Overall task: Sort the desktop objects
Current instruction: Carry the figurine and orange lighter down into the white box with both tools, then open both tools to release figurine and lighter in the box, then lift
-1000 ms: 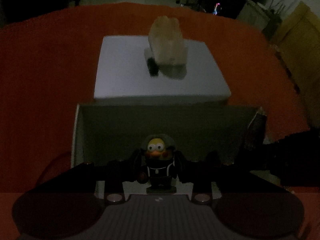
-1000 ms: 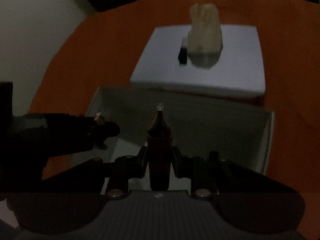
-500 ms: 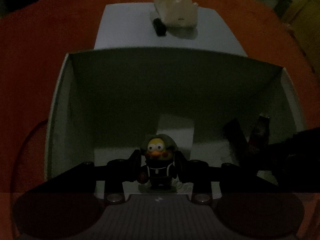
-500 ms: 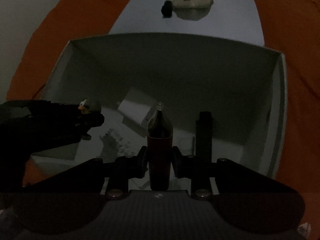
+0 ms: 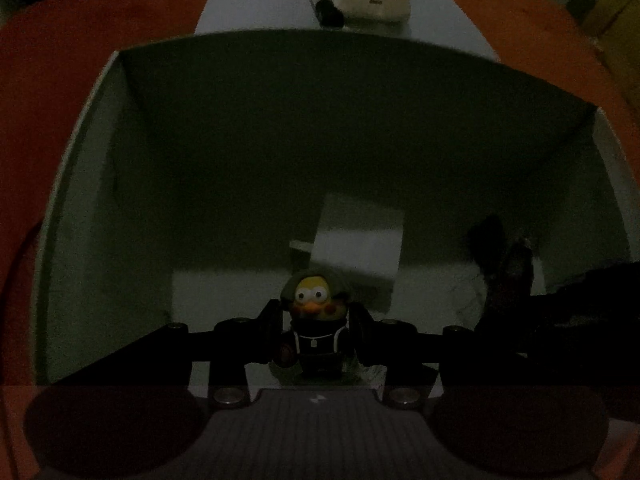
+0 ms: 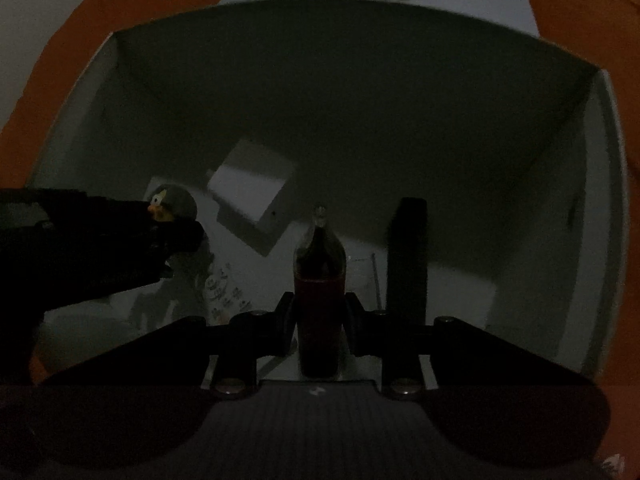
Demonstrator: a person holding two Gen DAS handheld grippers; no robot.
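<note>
Since both loads go into the box, left hand-held gripper clamps the figurine & right hand-held gripper clamps the bottle, both low inside for gentle release.

A small yellow-faced duck figurine in a dark outfit stands upright inside the open white box. A dark red bottle with a clear pointed cap is upright there too, near a white block and a black bar.
</note>
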